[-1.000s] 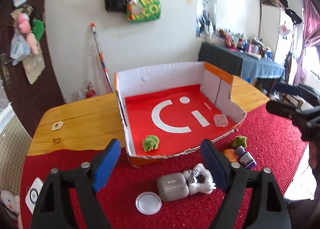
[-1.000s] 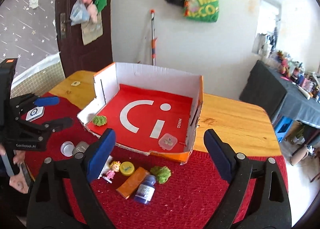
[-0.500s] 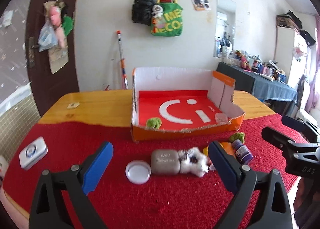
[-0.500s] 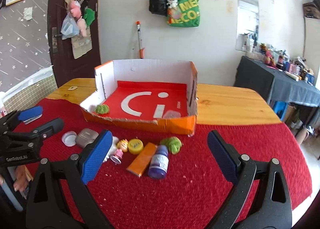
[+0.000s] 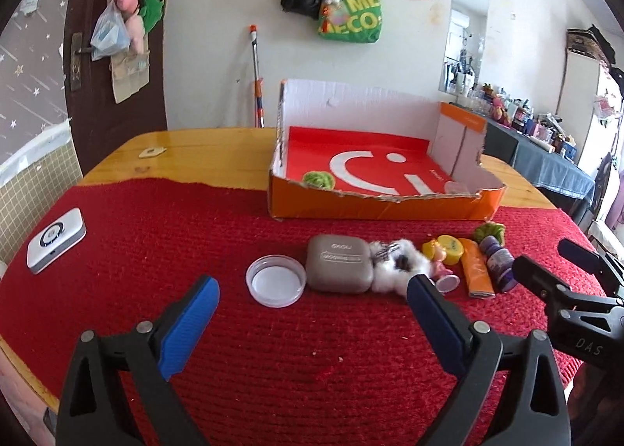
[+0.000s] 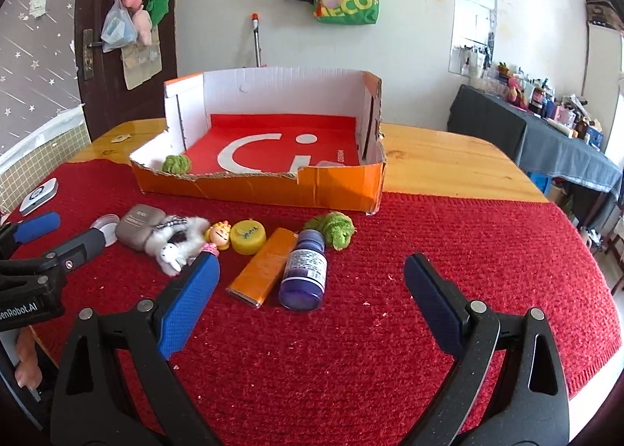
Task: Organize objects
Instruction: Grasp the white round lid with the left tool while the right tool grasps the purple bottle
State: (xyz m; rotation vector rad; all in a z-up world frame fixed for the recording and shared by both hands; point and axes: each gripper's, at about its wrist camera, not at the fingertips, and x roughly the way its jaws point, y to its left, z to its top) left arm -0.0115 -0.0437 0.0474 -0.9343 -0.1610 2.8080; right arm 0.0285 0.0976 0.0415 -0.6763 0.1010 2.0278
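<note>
Right now both my left fingers (image 5: 312, 313) and right fingers (image 6: 312, 282) hang released, gripping nothing. Toys crowd together before the box (image 6: 273, 188); grabbing the purple bottle (image 6: 304, 270) could send it rolling into its neighbours.

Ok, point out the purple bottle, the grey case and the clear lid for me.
purple bottle (image 6: 305, 267): right wrist view, on its label.
grey case (image 5: 338, 267): left wrist view, middle of its top.
clear lid (image 5: 276, 280): left wrist view, its white centre.
</note>
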